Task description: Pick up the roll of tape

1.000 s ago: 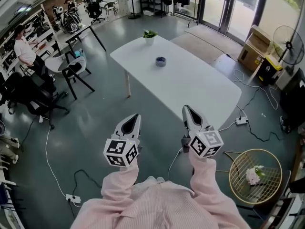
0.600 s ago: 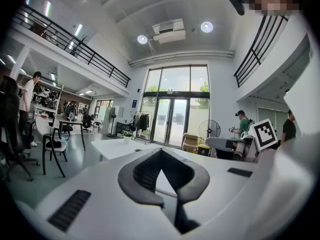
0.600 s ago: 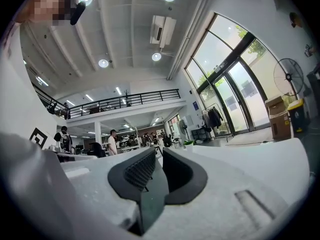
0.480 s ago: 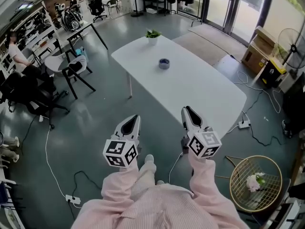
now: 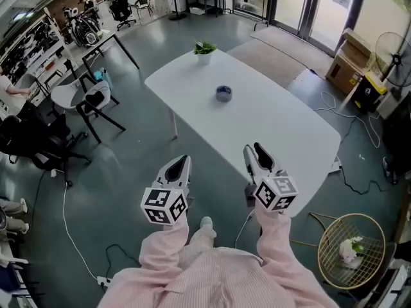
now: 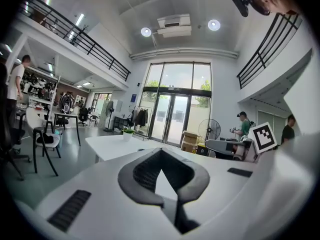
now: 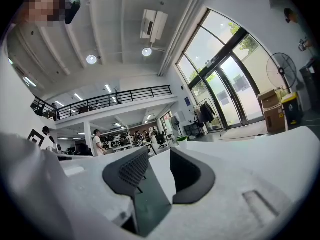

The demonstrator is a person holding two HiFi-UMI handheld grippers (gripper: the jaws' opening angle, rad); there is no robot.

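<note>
- Head view first: the roll of tape (image 5: 223, 94) lies flat on the white tabletop (image 5: 282, 136), on its far half, with nothing touching it.
- A small potted plant (image 5: 204, 48) stands at the tabletop's far corner, well apart from the tape.
- The left gripper (image 5: 180, 164) hangs over the grey floor, just short of the tabletop's near edge. Its fingers are clenched tip to tip, and the left gripper view shows nothing caught in them.
- The right gripper (image 5: 255, 153) is right about at that near edge, beside the left one. Its fingers are spreading apart, and the right gripper view shows only empty space between them.
- Both grippers point toward the tabletop and are well apart from the tape.
- A round racket (image 5: 351, 242) lies on the floor off the tabletop's near right corner.
</note>
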